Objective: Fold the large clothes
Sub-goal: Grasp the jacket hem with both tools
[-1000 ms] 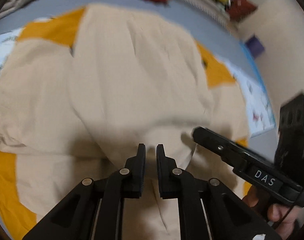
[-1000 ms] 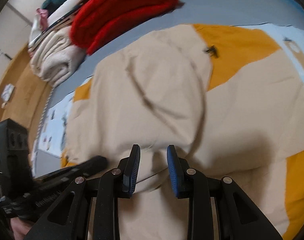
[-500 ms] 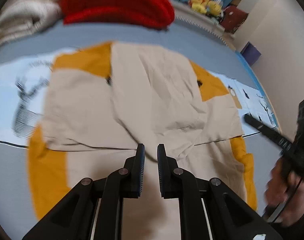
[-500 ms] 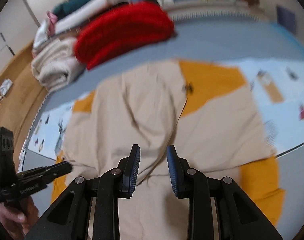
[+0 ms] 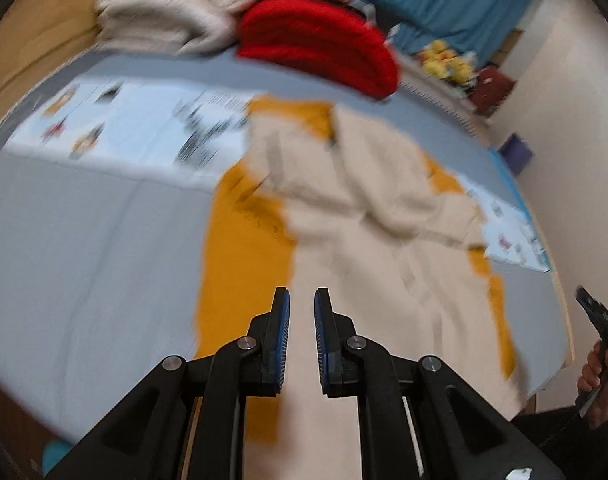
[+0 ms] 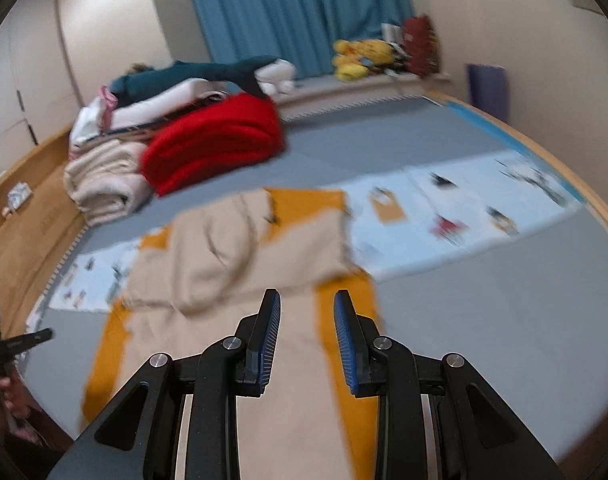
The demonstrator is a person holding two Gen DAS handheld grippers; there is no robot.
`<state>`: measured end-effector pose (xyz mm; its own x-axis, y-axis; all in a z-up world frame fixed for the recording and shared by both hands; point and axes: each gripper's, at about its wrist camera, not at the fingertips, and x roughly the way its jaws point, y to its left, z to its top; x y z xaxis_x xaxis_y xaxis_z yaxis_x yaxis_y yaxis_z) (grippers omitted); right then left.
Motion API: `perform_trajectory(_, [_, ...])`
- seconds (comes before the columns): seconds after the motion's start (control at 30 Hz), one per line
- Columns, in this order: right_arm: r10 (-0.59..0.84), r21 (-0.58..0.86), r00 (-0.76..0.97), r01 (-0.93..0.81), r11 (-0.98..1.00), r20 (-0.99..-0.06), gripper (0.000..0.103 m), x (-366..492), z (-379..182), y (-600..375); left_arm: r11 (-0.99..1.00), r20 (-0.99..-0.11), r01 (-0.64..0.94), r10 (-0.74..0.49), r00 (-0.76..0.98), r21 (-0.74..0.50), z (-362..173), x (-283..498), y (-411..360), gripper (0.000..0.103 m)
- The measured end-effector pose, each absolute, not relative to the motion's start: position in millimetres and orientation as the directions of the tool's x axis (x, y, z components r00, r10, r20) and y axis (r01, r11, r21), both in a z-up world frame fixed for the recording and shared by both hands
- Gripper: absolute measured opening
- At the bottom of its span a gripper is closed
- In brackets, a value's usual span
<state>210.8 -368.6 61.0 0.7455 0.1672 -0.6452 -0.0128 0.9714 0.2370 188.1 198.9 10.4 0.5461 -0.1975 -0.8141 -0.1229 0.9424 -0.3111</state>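
Observation:
A large beige garment with orange side panels (image 5: 364, 240) lies spread on the grey mattress (image 5: 84, 240), its upper part folded down over the middle in a rumpled layer (image 6: 224, 256). My left gripper (image 5: 302, 300) hovers above the garment's near end, jaws only a narrow gap apart with nothing between them. My right gripper (image 6: 307, 304) hangs over the near right orange panel, open and empty. Each gripper shows at the edge of the other's view, the right one (image 5: 600, 320) held by a hand (image 5: 596, 364) and the left one (image 6: 20, 344).
A red folded blanket (image 6: 212, 144) and a cream folded blanket (image 6: 104, 184) sit at the far side with more stacked bedding. A pale blue printed sheet (image 6: 464, 208) runs under the garment. The wooden bed frame (image 6: 584, 192), a blue curtain (image 6: 296, 12) and yellow plush toys (image 6: 360, 56) lie beyond.
Both grippers have pulled back and risen from close over the beige cloth, so the whole garment and the bed now show. The folded-over layer stays where it lay.

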Motion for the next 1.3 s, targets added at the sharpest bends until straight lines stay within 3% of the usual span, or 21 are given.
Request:
perform_trajectory(0.1, [0.14,0.243,0.641,0.076,0.967,-0.755,0.029,175.8,22.6,-405.0,0.937,-0.896,-0.196,-0.194,0.4,-0.29,-23.5,164.7,212.9,0.011])
perform_trajectory(0.17, [0.193,0.301,0.548,0.115,0.947,-0.814,0.029,166.6,-3.9,-419.7,0.936,-0.921,-0.217,-0.195,0.336,-0.277,-37.5,157.8,218.2,0.011])
perform_trajectory(0.27, [0.165,0.244,0.443,0.126,0.962,-0.881,0.029,164.9,-40.3,-424.2,0.937,-0.95,-0.253,-0.176,0.258,-0.242,-58.8,156.2,228.0,0.012])
perform_trajectory(0.33, [0.173,0.235,0.359,0.135,0.963,-0.917,0.029,164.0,-66.7,-427.0,0.918,-0.958,-0.305,-0.195,0.21,-0.254,-72.9,154.4,237.6,0.021])
perform_trajectory(0.43, [0.184,0.237,0.28,0.167,0.957,-0.942,0.029,160.2,-94.1,-434.0,0.91,-0.97,-0.346,-0.183,0.161,-0.229,-85.9,150.8,243.6,0.032])
perform_trajectory(0.53, [0.225,0.272,0.233,0.193,0.943,-0.946,0.03,158.6,-107.7,-441.1,0.914,-0.978,-0.353,-0.169,0.125,-0.203,-95.7,148.5,244.5,0.032])
perform_trajectory(0.67, [0.211,0.244,0.171,0.208,0.947,-0.962,0.043,158.0,-123.2,-444.6,0.907,-0.981,-0.376,-0.165,0.102,-0.191,-104.9,147.5,249.8,0.033])
perform_trajectory(0.93, [0.194,0.215,0.128,0.187,0.958,-0.973,0.048,153.5,-133.1,-439.9,0.926,-0.986,-0.338,-0.155,0.058,-0.165,-122.4,151.7,246.3,0.036])
perform_trajectory(1.07, [0.181,0.202,0.126,0.176,0.963,-0.975,0.048,155.3,-133.5,-439.3,0.949,-0.991,-0.288,-0.119,0.064,-0.132,-121.8,151.7,236.9,0.036])
perform_trajectory(1.1, [0.175,0.195,0.128,0.16,0.968,-0.976,0.048,155.6,-132.7,-436.5,0.955,-0.992,-0.271,-0.107,0.065,-0.12,-121.0,151.9,232.9,0.031])
perform_trajectory(1.13, [0.174,0.192,0.126,0.15,0.97,-0.977,0.048,158.4,-133.1,-432.3,0.96,-0.993,-0.255,-0.098,0.068,-0.112,-119.1,151.1,229.8,0.016])
perform_trajectory(1.23, [0.211,0.227,0.135,0.115,0.967,-0.968,0.022,157.7,-126.8,-425.1,0.954,-0.986,-0.259,-0.132,0.099,-0.154,-108.9,147.6,228.2,0.012])
perform_trajectory(1.3, [0.246,0.263,0.154,0.097,0.96,-0.957,0.02,155.6,-119.4,-422.0,0.944,-0.976,-0.259,-0.178,0.126,-0.206,-102.5,144.0,229.3,0.012])
